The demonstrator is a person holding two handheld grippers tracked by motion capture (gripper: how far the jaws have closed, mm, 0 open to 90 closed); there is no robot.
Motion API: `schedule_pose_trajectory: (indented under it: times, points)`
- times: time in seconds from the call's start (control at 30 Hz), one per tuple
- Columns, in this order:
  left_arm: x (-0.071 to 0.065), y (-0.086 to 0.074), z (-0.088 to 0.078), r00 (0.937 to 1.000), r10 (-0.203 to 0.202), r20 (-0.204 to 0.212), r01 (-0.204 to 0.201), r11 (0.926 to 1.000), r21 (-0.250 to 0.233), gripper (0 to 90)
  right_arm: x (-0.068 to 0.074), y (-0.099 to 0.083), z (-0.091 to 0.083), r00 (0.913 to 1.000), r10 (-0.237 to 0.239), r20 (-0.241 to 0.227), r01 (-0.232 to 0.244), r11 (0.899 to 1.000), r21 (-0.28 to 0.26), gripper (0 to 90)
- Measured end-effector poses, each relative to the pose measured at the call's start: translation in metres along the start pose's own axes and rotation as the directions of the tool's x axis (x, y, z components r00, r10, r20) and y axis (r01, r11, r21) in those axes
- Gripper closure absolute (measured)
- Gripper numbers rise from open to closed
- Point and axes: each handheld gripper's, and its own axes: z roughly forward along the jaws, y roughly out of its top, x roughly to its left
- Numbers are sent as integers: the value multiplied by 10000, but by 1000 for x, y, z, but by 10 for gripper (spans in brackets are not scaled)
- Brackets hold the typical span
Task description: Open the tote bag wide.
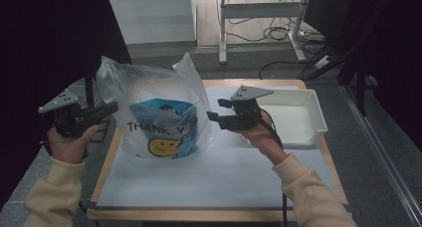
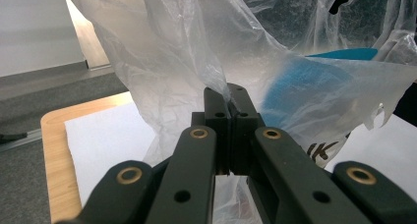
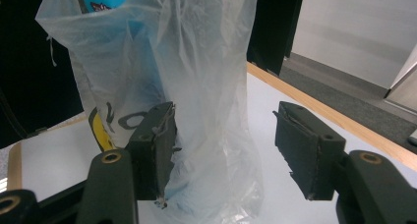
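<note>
two-handed handling of a translucent plastic bag [image 1: 159, 112] standing on the white sheet [image 1: 214, 182] that covers the wooden table [image 1: 102, 179]. the bag, printed with "thank you" and a yellow smiley, sits left of the table's middle and holds a blue packet [image 1: 164, 118]; its mouth stands open and its two handle loops rise above it.

the left gripper [image 1: 107, 110], seen at the bag's left edge in the high view, has its jaws pressed together on a fold of the bag's film; the left gripper view shows the plastic pinched between the closed pads [image 2: 216, 106], with the blue packet showing through the film farther off. the right gripper [image 1: 215, 110] is at the bag's right side with its jaws spread apart; in the right gripper view the bag's side wall rises between them, beside one pad [image 3: 160, 145], but nothing is clamped. a white tray [image 1: 298, 118] lies on the right of the table, apart from the bag.

judged step: one side of the bag is secured and the other awaits a grip. the next move appears to call for the right gripper to advance on the near film or handle and close, so that the bag may be held at both sides, without tearing the thin film or tipping the bag.
</note>
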Motion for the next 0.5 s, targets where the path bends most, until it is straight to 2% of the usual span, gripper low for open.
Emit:
schedule_pose_trajectory:
  times: [0.5]
  points:
    - [0, -1, 0, 10000, -18, -14, 18, 10000, 38, 898, 2, 15, 9, 9997, -54, -228, 49, 9998, -209, 468]
